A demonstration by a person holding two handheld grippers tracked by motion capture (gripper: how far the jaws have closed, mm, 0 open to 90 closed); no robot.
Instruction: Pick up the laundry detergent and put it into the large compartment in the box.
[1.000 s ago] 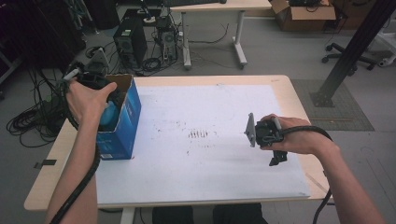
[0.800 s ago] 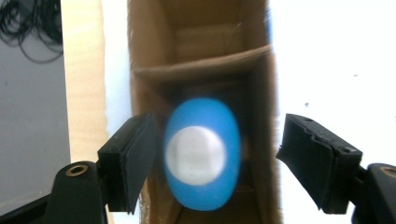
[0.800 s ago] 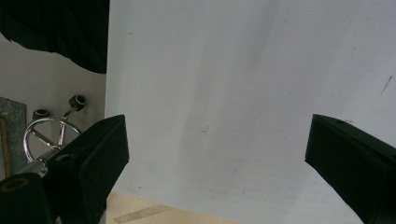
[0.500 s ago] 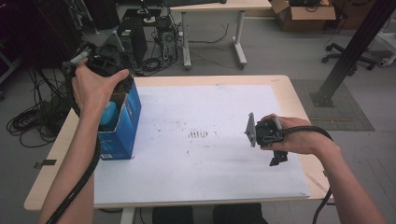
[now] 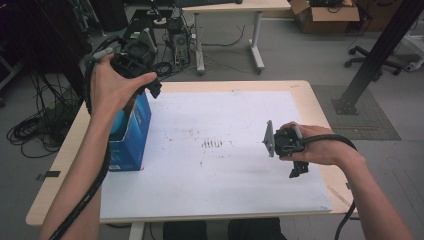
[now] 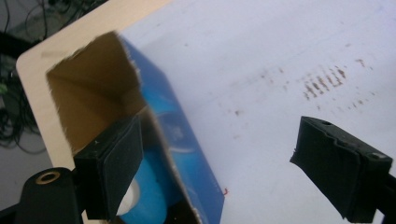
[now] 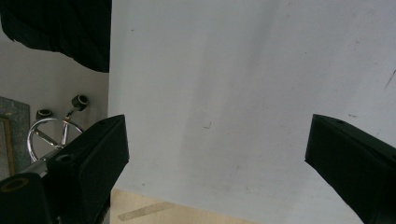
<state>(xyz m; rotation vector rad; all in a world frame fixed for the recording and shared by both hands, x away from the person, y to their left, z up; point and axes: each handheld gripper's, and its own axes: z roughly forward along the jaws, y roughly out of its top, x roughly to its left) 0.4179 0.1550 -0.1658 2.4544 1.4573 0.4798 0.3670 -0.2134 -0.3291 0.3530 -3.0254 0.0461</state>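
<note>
Blue cardboard box (image 5: 131,135) is seen standing open-topped at the left edge of the tabletop (image 5: 300,90), directly below the left gripper (image 6: 219,163), whose fingers, just opened, are spread and empty. A blue roll (image 6: 147,198) lies inside the box. Right gripper (image 7: 215,163), fingers spread, is held well apart at the right.

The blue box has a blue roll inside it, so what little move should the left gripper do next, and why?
Probably lift a bit more, clear of the blue box. The left gripper hovers over the box's open top; its jaws have just been opening and nothing is between them. The blue roll lies inside the box, so that drop looks done. The right gripper waits open over the white sheet.
</note>
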